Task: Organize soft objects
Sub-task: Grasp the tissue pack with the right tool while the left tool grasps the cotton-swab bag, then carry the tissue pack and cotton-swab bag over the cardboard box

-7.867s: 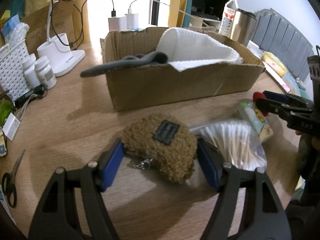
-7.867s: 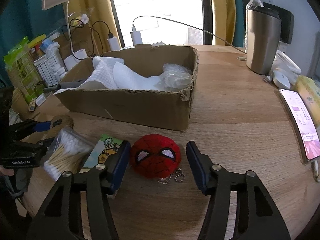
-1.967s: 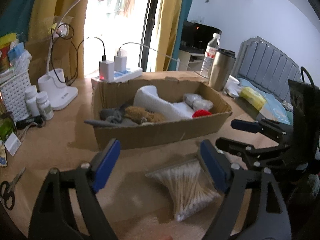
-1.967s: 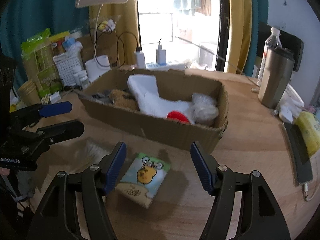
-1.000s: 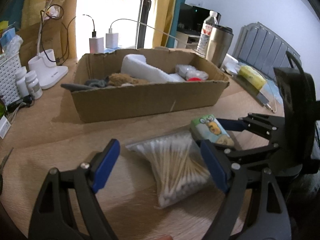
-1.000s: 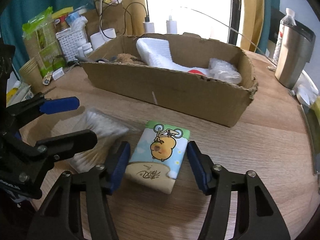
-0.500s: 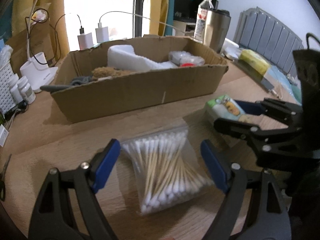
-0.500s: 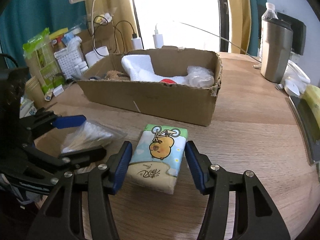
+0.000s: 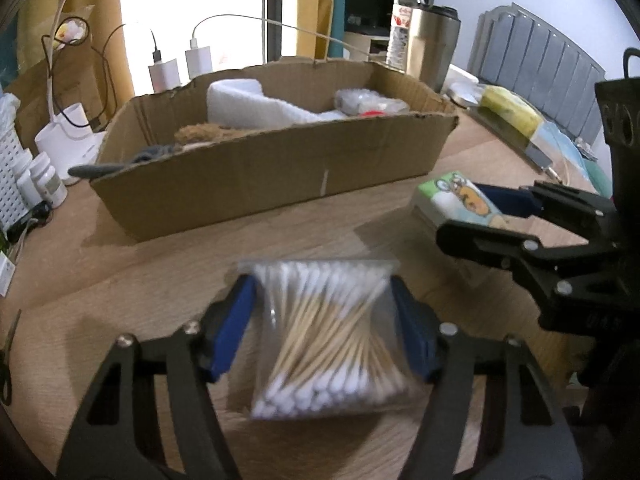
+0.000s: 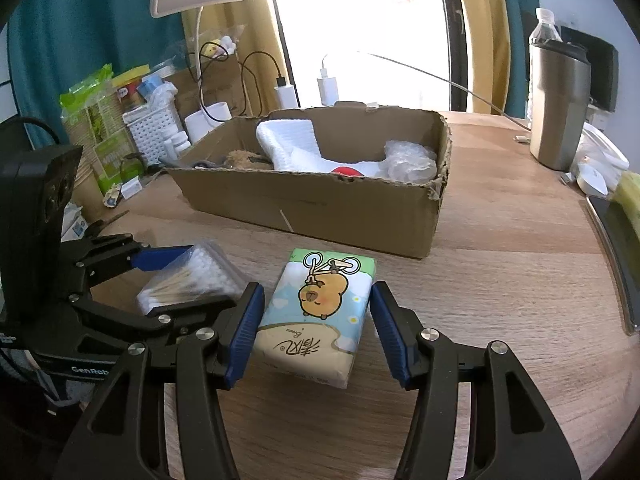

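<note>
We judge the tidying well advanced: the cardboard box (image 10: 320, 204) already holds a white waffle-weave cloth (image 10: 292, 144), a brown fuzzy plush (image 9: 200, 133), a crinkly clear plastic wad (image 10: 412, 160) and a sliver of something red (image 10: 347, 171), while two things are still outside on the wooden table (image 10: 500, 280), just in front of the box. Our left gripper (image 9: 326, 328) has just been closing its jaws around the bag of cotton swabs (image 9: 328, 336); the blue pads meet the glossy film and pinch it into a waist, so we take it as gripped. Our right gripper (image 10: 316, 332) straddles the tissue pack (image 10: 320, 312), a soft, rounded block in smooth printed wrap, but slim gaps show at both pads, so it stands open and the pack rests unheld. Both items remain to be lifted into the box.
</note>
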Tool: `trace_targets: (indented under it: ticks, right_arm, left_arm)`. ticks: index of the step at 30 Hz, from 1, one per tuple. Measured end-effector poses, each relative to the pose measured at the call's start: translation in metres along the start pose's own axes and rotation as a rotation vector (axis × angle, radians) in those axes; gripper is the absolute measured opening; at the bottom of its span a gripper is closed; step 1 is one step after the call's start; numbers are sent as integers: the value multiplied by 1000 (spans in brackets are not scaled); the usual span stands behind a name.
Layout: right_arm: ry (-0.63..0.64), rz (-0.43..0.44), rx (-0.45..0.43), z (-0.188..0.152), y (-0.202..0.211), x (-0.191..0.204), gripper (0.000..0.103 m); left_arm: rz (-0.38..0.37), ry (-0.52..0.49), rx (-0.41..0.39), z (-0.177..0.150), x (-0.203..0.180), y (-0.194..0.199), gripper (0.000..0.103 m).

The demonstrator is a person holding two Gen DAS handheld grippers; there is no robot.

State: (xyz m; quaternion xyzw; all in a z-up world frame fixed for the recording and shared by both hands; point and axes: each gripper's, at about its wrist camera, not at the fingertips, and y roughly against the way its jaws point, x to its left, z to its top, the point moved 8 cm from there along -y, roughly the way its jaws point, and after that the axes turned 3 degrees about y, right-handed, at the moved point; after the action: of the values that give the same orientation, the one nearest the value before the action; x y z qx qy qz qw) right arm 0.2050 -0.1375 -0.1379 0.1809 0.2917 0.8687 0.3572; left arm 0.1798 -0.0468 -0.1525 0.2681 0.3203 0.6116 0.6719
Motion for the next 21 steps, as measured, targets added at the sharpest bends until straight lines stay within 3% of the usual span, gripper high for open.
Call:
trace_targets:
  ticks: [4, 21]
  right_arm:
    - [4, -1, 6, -1, -1, 0, 58]
    - [53, -9, -8, 7, 7, 7, 58]
  left_arm:
    - [-12, -10, -37, 3, -4, 10, 56]
    - [-23, 56, -134, 21, 16, 42, 55]
